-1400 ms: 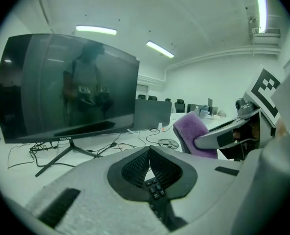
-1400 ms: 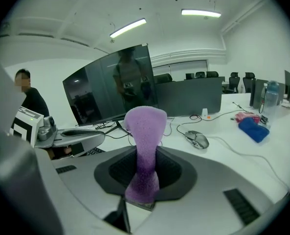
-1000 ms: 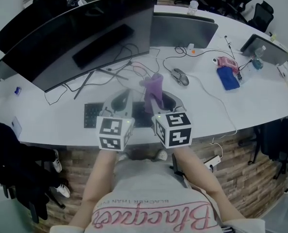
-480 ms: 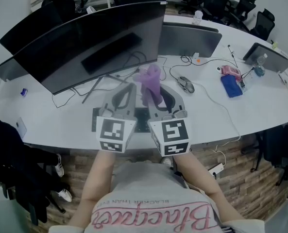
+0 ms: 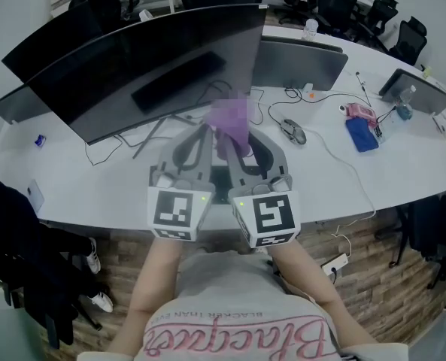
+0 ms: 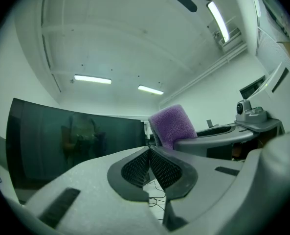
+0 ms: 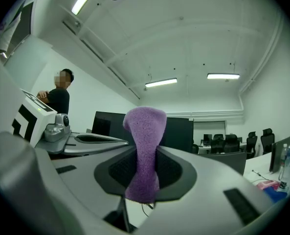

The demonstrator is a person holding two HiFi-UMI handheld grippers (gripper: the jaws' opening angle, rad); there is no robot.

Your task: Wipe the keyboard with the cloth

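Note:
My right gripper is shut on a purple cloth, which stands up out of the jaws in front of the big monitor. In the right gripper view the cloth is pinched between the dark pads and my right gripper points up at the ceiling. Just to its left, my left gripper is shut with nothing in it; its pads meet in the left gripper view, where the cloth shows beside it. The keyboard is almost wholly hidden under both grippers.
A wide curved monitor stands behind the grippers, a second screen to its right. A mouse, loose cables and a blue item lie on the white desk. A person stands off to the side.
Both grippers have risen and tilted upward off the keyboard. The purple cloth went up with the right gripper and now hangs in front of the monitor's lower edge.

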